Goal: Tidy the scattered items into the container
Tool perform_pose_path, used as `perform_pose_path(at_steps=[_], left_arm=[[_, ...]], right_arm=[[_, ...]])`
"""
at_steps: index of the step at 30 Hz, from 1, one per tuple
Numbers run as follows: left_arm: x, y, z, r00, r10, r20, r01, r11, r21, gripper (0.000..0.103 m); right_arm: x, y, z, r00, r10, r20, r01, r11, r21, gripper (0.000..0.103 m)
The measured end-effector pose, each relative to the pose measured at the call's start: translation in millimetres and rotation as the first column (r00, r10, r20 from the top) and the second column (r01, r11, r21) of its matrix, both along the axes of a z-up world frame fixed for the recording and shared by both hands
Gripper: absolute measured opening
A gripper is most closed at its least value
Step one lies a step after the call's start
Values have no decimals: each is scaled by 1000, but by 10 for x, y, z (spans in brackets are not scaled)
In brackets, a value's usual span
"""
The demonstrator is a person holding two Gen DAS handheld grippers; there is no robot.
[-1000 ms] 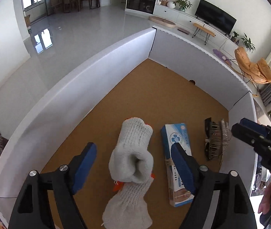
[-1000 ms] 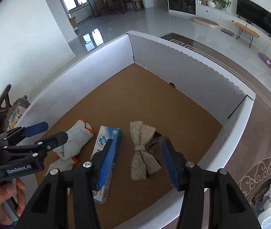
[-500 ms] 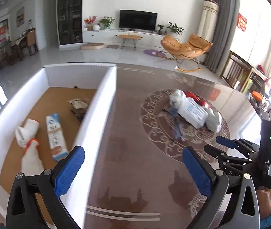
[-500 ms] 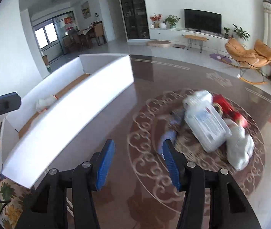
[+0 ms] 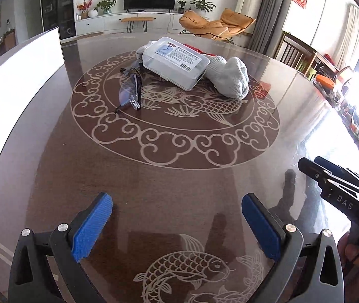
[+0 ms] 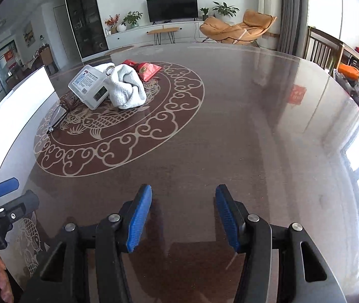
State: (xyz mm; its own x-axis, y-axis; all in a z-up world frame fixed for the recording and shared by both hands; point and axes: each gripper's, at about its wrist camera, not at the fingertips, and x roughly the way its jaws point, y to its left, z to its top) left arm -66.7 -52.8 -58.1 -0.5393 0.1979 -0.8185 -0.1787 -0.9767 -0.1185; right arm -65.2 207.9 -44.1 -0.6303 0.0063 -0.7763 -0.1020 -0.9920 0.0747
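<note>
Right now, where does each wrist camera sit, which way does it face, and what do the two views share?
Left wrist: behind the open left gripper, facing across the table to the plastic box; the right gripper shows at right.
Right wrist: behind the open right gripper, facing the same way; left gripper at left.
Shared: plastic box, white cloth, glasses, container wall.

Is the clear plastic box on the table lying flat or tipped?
Tipped. The clear plastic box leans on the white cloth with one edge raised and its labelled lid slanted; its lid looks shut.
</note>
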Motion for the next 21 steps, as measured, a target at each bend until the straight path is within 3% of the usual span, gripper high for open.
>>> perform_pose_path(at_steps=[4,7,21], left_arm=[[-88,-80,-39,1000,23,11,-24,1000,11,103],[-154,-86,-42,1000,28,0,-28,1000,1,103],[-303,49,-89,1000,7,-1,-7,993,-115,103]], right_arm=[[-41,-54,-17,1000,0,0,0,1000,21,54],[-70,-96,-26,1000,13,7,-14,1000,28,60],[-96,-190,-68,999,31,24,-33,997,65,68]])
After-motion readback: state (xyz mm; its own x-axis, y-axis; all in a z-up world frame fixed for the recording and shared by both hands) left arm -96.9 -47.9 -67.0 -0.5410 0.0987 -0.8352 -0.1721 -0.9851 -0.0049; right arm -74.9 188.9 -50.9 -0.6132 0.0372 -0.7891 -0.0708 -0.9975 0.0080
